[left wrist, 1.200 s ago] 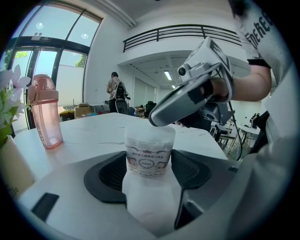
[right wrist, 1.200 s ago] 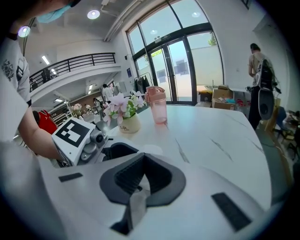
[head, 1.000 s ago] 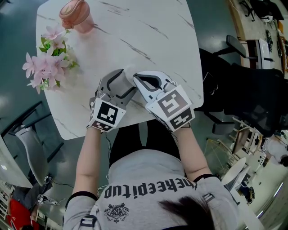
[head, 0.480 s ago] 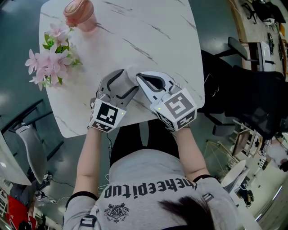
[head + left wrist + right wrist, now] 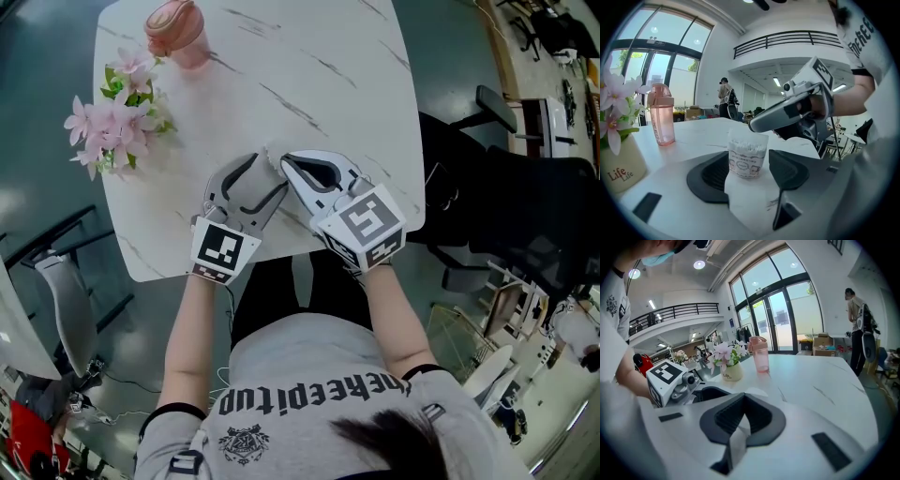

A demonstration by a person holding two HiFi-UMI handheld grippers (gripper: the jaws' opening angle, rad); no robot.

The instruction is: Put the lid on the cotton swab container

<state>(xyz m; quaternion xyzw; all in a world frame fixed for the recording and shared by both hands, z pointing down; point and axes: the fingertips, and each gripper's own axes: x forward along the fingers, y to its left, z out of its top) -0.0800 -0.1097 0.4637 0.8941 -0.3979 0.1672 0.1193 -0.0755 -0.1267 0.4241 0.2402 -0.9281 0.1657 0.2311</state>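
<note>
The cotton swab container (image 5: 747, 157), a clear cup full of white swabs, stands on the white marble table (image 5: 309, 56) near its front edge. My left gripper (image 5: 749, 164) holds it: the jaws have just been closing and both pads now lie against its sides. My right gripper (image 5: 752, 125) hangs right over the cup's mouth. Its jaws are shut, with the pale translucent lid (image 5: 757, 392) showing at their tips. In the head view both grippers, left (image 5: 265, 169) and right (image 5: 285, 165), meet tip to tip over the faint cup (image 5: 272, 155).
A pink drinking bottle (image 5: 178, 33) and a pot of pink flowers (image 5: 117, 122) stand at the table's far left. Black chairs (image 5: 506, 187) sit to the right of the table. Another person stands far off by the windows (image 5: 855, 329).
Both grippers stay together at the table's near edge. The left gripper's marker cube has shifted slightly toward me, and the right gripper has tilted a little.
</note>
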